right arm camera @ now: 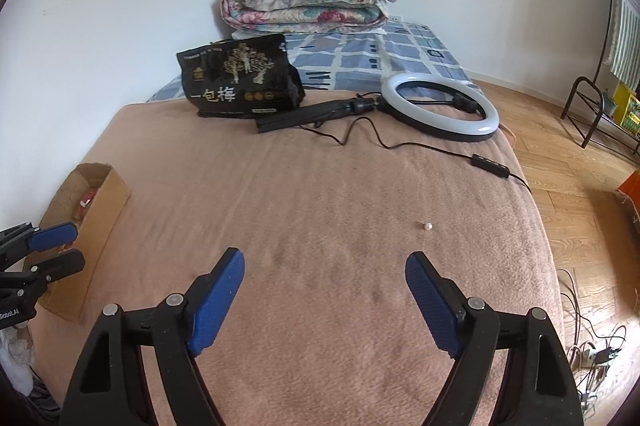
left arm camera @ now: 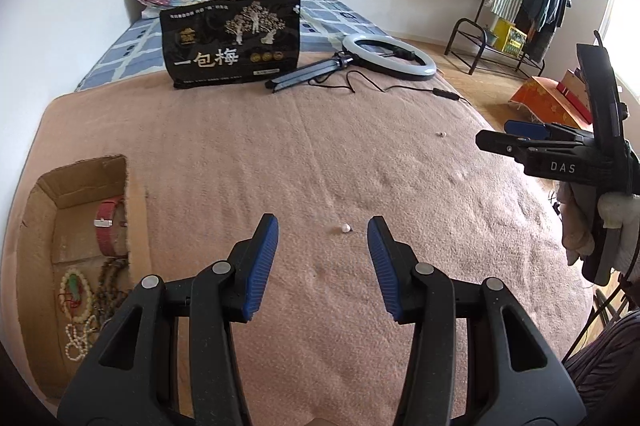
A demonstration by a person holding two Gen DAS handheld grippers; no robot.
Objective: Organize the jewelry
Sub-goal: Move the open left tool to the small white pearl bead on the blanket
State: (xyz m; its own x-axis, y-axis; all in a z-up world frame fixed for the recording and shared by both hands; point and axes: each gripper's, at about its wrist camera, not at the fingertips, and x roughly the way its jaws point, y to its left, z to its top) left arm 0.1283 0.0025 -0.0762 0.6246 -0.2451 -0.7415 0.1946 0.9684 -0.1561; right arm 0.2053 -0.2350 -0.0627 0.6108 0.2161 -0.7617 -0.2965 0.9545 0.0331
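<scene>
Mostly, the job looks done, but a little is left. The cardboard box point(left arm camera: 86, 226) sits at the left edge of the pink blanket point(left arm camera: 300, 154), and it already holds a red strap point(left arm camera: 107, 222), a brown bead string point(left arm camera: 110, 286) and some pale bead strings point(left arm camera: 78, 310).

Two tiny pieces are not in the box yet. One small pearl point(left arm camera: 345, 227) lies on the blanket just in front of the left gripper point(left arm camera: 323, 226), between its blue pads point(left arm camera: 264, 258). The left gripper is wide apart and holds nothing. It looks ready to come down and pinch that pearl.

Another small pearl piece point(right arm camera: 426, 225) lies farther off, near the right side of the bed. The right gripper point(right arm camera: 325, 268) is spread wide too, and it is empty. That piece is ahead of it and a bit to the right, not between its pads.

I think both little pieces must go into the box, and then the task is finished. They are very small, so they could slip or roll.
</scene>
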